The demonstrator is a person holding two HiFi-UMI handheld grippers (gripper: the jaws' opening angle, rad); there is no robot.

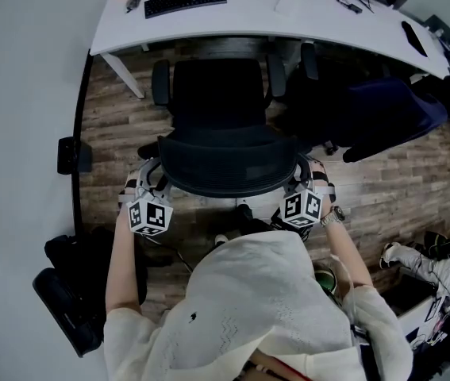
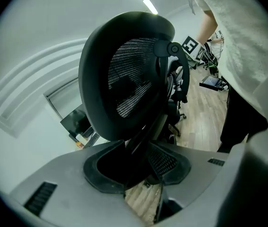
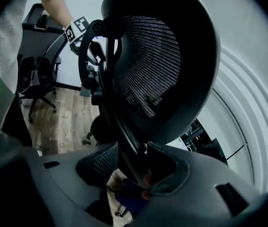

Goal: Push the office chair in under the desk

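The chair point(image 1: 217, 125) stands straight ahead of the person. Its seat point(image 1: 215, 92) points at the desk point(image 1: 304, 18) and its backrest point(image 1: 225, 165) faces back toward the body, so the line from backrest to seat runs directly away from both claws and into the opening under the desktop. The left gripper point(image 2: 134, 161) has its jaws drawn in on the left edge of the backrest, with the dark frame filling the narrow gap between the pads. The right gripper point(image 3: 133, 167) grips the right edge the same way (a strut of the frame runs up between its pads). In the head view the two sit level with each other, one at each side of the backrest and about equally near it, so neither hand leads. The front of the seat is just at the desk's near edge and most of the chair is out on the wood floor point(image 1: 113, 133), so the push looks barely begun. An even forward shove from both sides should roll it in. The white desk leg point(image 1: 126, 75) stands near the left armrest point(image 1: 159, 81), and a dark bulk I cannot identify point(image 1: 383, 109) crowds the right side, so the path probably has to stay straight.
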